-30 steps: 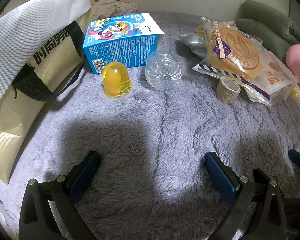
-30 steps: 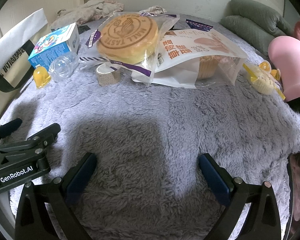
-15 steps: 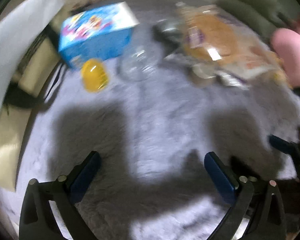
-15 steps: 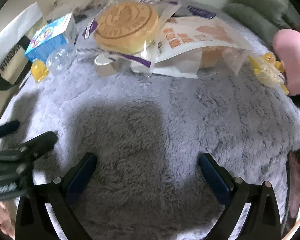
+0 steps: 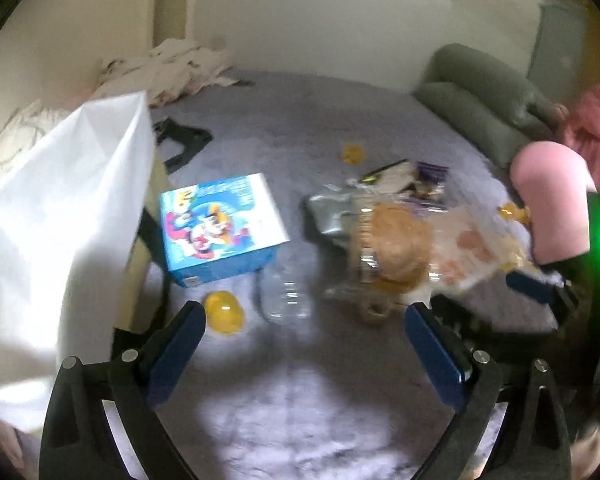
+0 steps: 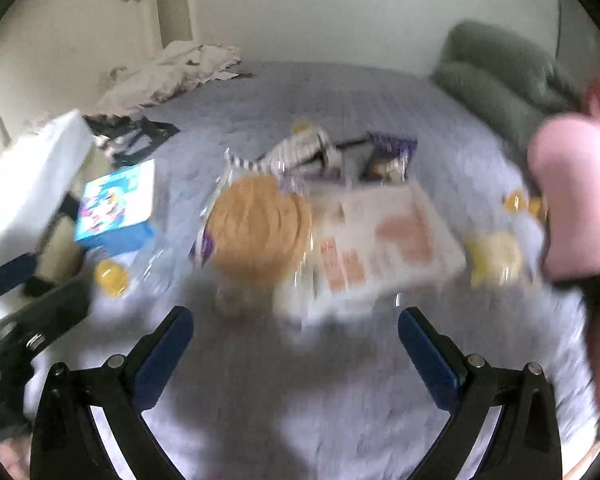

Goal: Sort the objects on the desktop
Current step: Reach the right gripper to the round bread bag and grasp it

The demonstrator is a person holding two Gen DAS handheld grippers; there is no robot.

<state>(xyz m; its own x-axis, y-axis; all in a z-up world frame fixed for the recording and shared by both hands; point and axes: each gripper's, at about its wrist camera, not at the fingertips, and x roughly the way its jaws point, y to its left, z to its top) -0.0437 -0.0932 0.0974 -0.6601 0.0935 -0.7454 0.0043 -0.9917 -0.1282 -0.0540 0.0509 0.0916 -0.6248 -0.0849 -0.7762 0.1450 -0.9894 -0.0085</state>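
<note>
Both views are blurred by motion. In the left wrist view a blue cartoon box [image 5: 220, 232] lies on a grey fleece blanket [image 5: 300, 400], with a yellow dome [image 5: 224, 314], a clear plastic bottle [image 5: 286, 296], a tape roll [image 5: 374, 310] and a bagged round cake [image 5: 398, 242] near it. My left gripper [image 5: 304, 320] is open and empty, raised above the blanket in front of them. In the right wrist view the round cake [image 6: 260, 228] and a white snack bag [image 6: 380, 248] lie ahead. My right gripper [image 6: 296, 328] is open and empty.
A white and tan tote bag [image 5: 60, 240] stands at the left. A pink object [image 5: 552, 204] and green cushions [image 5: 480, 96] are at the right. Yellow toys [image 6: 496, 256] lie by the pink object. Crumpled cloth [image 6: 172, 72] lies at the back left.
Both grippers have lifted and pulled back, so the views now take in the whole blanket and the far wall. Both stay open; no object has moved.
</note>
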